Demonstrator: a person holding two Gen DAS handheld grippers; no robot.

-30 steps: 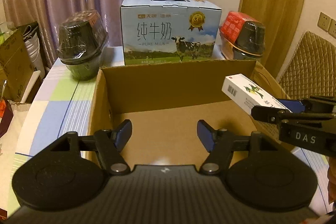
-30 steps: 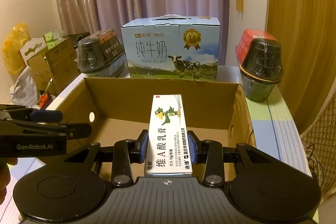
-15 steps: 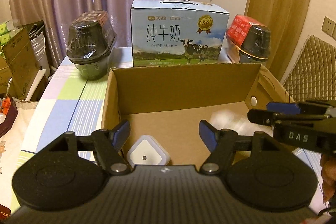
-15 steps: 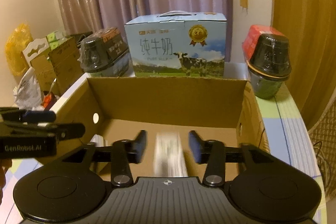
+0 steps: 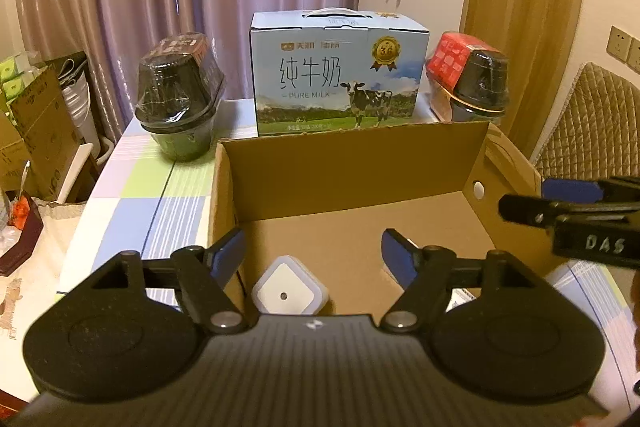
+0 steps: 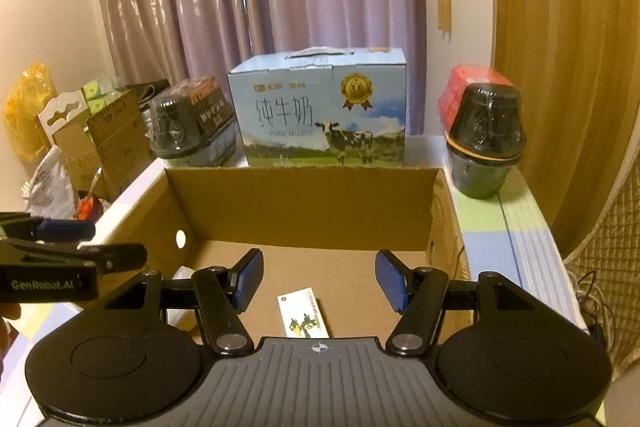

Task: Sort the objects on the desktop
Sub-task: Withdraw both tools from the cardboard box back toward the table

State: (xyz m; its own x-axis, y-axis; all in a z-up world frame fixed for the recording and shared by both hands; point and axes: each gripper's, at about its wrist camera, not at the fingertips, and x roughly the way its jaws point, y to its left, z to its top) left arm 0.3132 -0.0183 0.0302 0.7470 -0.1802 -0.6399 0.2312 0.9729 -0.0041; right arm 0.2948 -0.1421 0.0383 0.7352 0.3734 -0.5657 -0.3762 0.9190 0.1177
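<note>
Matt cardboard box (image 5: 352, 163), glossy milk carton (image 5: 338, 79)

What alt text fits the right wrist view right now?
The open right gripper hovers over a cardboard box with a white ointment carton lying on its floor. Behind stand a milk case and two black tubs; the left gripper pokes in at left.

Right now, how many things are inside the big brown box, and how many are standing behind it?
Inside the cardboard box:
white square gadget: 1
ointment carton: 1
Behind it:
milk carton: 1
black bowl stacks: 2
Total: 5
</note>
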